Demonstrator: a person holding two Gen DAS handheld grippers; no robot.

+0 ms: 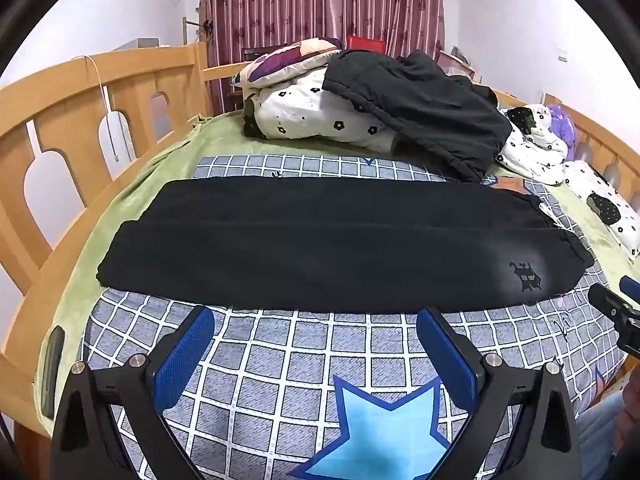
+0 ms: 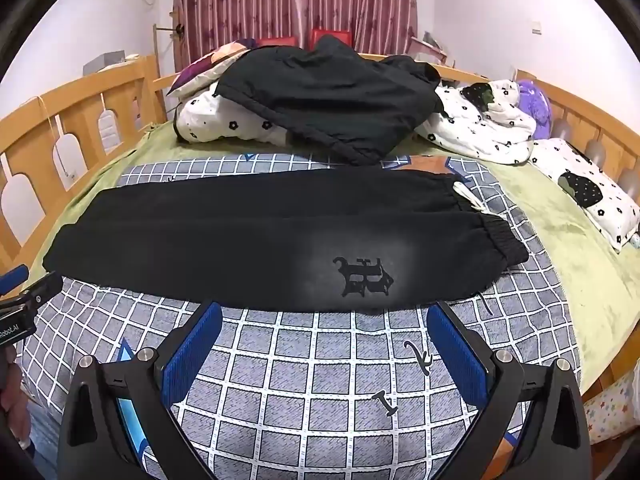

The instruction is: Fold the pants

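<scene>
Black pants (image 1: 320, 248) lie flat across the checked blanket, folded lengthwise with one leg on the other, waistband to the right and cuffs to the left. A black emblem (image 2: 362, 278) marks the near leg by the waistband. My left gripper (image 1: 316, 320) is open and empty, just short of the pants' near edge at mid-length. My right gripper (image 2: 324, 314) is open and empty, just short of the near edge below the emblem. The right gripper shows at the right edge of the left wrist view (image 1: 616, 312); the left gripper shows at the left edge of the right wrist view (image 2: 24, 296).
A grey checked blanket (image 1: 280, 368) with a blue star covers the green bed sheet (image 2: 560, 232). Behind the pants, other dark garments (image 2: 332, 96) lie on a heap of white flowered bedding (image 1: 316, 116). Wooden bed rails (image 1: 80, 120) run along the left and back.
</scene>
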